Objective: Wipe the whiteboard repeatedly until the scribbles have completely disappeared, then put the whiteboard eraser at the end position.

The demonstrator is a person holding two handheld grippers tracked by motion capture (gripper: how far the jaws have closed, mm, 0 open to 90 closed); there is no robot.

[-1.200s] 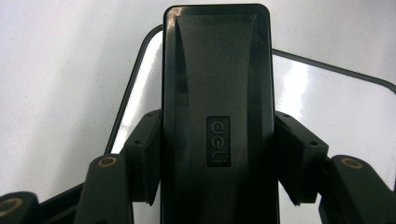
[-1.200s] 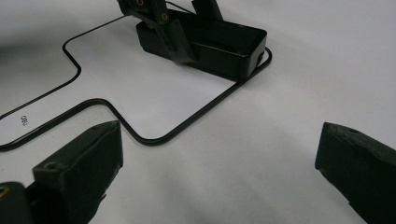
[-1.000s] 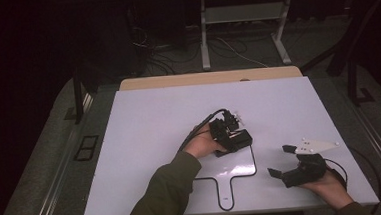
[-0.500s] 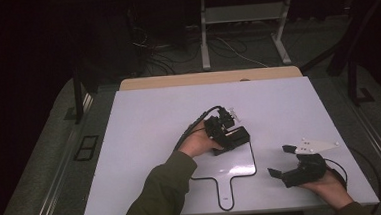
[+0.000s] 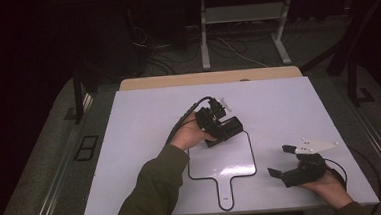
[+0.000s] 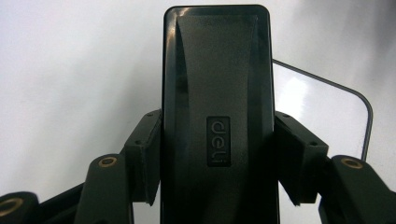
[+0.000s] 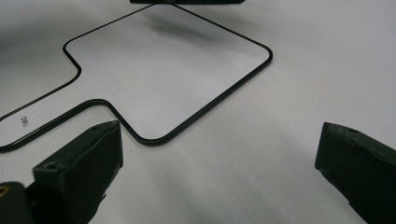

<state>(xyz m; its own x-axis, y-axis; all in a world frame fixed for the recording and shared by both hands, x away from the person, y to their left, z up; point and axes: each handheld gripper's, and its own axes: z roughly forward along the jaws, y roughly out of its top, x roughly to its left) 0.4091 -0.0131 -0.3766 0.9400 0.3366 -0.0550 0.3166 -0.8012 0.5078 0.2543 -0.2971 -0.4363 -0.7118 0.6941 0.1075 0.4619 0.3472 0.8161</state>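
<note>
A small white paddle-shaped board [image 5: 227, 160] with a thin black rim and a handle lies flat near the table's front middle; it also shows in the right gripper view [image 7: 163, 79]. My left gripper [image 5: 218, 127] is shut on a black block eraser [image 5: 228, 129] marked "deli" [image 6: 215, 116], held over the board's far left corner [image 6: 322, 107]. In the left gripper view the two jaws press the eraser's long sides. My right gripper [image 5: 280, 160] rests at the front right of the board, open, nothing between its jaws [image 7: 222, 163].
The white tabletop [image 5: 140, 140] has bare room to the left and at the back. A wooden strip [image 5: 207, 78] runs along its far edge. Beyond are a metal stand [image 5: 243, 14] and cables on the dark floor.
My left gripper, with the eraser in it, has drifted a little left and farther away over the board's corner. The right gripper has stayed put.
</note>
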